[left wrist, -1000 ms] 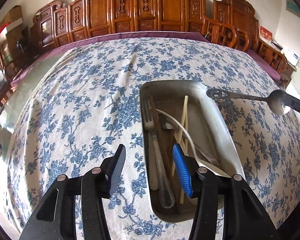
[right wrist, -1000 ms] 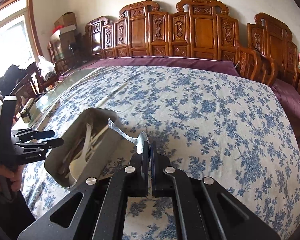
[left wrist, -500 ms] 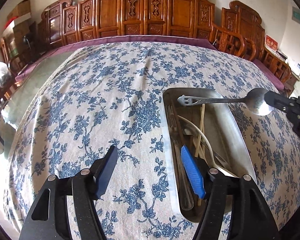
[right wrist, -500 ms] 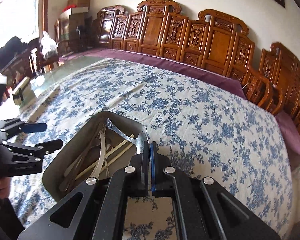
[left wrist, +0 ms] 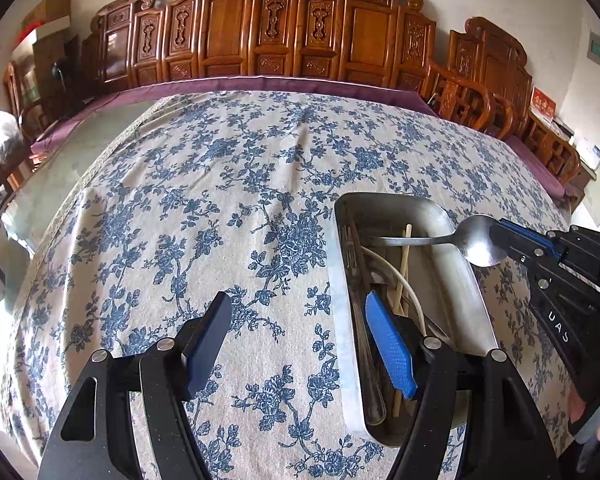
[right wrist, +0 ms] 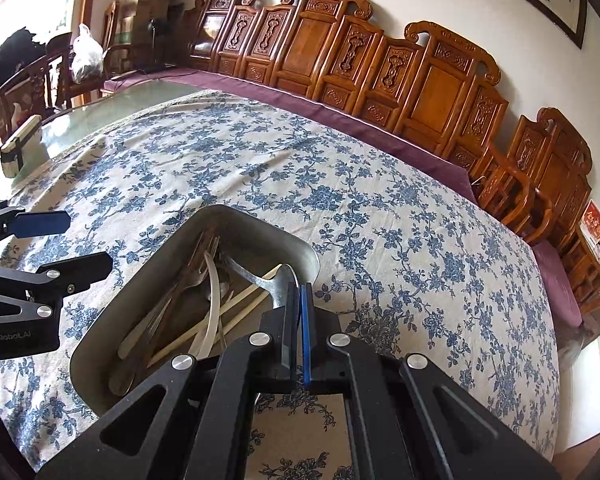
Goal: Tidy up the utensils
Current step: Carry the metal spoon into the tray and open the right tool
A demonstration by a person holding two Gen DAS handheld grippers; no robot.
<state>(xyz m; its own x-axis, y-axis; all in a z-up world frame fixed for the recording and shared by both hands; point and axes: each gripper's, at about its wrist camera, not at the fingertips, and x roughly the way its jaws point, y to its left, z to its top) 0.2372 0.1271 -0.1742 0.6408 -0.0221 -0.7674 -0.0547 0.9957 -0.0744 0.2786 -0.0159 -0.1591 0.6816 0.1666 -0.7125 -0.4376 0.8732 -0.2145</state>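
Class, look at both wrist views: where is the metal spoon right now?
The metal spoon is pinched by its bowl in the right gripper, at the right of the left wrist view, handle reaching over the metal tray.

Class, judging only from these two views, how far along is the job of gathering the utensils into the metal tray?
Done: a fork, chopsticks and a white spoon already lie in the metal tray.
In hand: the right tongs grip a metal spoon by its bowl, handle over the tray.
Left: releasing that spoon. The left tongs are opening, empty. No other loose utensils show on the tablecloth.
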